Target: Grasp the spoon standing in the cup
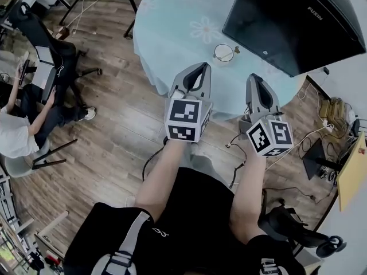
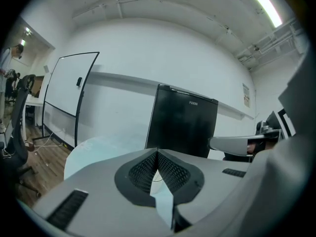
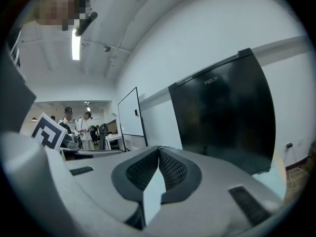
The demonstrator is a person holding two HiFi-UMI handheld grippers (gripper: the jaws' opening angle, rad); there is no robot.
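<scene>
Left claw point(image 1: 200, 66) and right claw point(image 1: 256, 77) hover shut, empty, short of the cup point(image 1: 223, 53), probably lining up.

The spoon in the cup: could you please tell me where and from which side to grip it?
Probably the handle end of the spoon, the only part showing past the cup, on its right in the head view. Come from above, since the cup walls in the rest.
</scene>
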